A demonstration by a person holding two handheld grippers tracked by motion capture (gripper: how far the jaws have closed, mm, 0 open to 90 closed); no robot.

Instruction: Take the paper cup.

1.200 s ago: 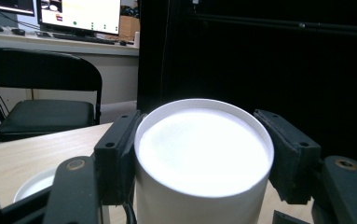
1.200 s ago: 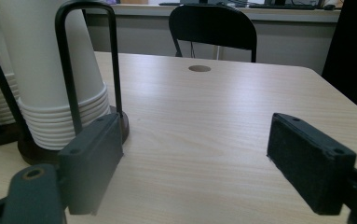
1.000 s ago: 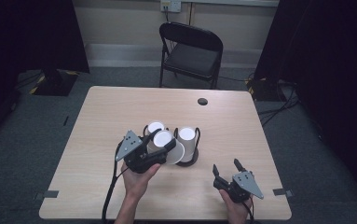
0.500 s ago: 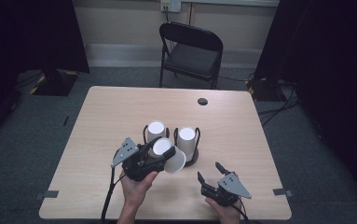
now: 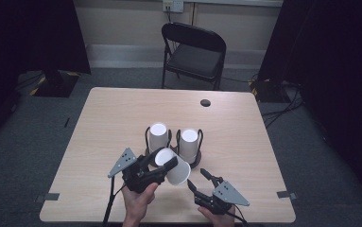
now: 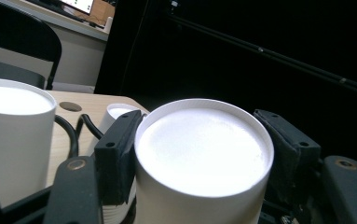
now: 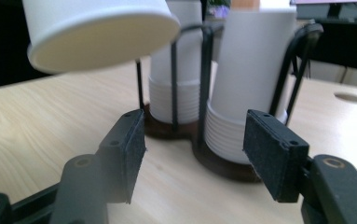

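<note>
My left gripper [image 5: 163, 163] is shut on a single white paper cup [image 5: 177, 172], held tilted above the table in front of the stacks. In the left gripper view both pads press the cup's [image 6: 204, 158] sides. Two stacks of upturned white cups stand in black wire holders, the left stack [image 5: 158, 136] and the right stack [image 5: 188, 142]. My right gripper [image 5: 196, 178] hovers near the front edge, pointing at the stacks. Its jaws have just been closing and have nothing between them [image 7: 195, 149]. The held cup [image 7: 97, 28] hangs above them.
The wooden table [image 5: 112, 118] has a dark cable hole [image 5: 205, 102] at its far right. A black folding chair [image 5: 195, 49] stands behind the table. The holders rest on dark round bases [image 7: 223, 165]. Cables trail from both grippers off the near edge.
My left gripper has drawn the cup back from the stacks toward the near edge and tilted it. My right gripper has moved left toward the cup, and its jaws have narrowed.
</note>
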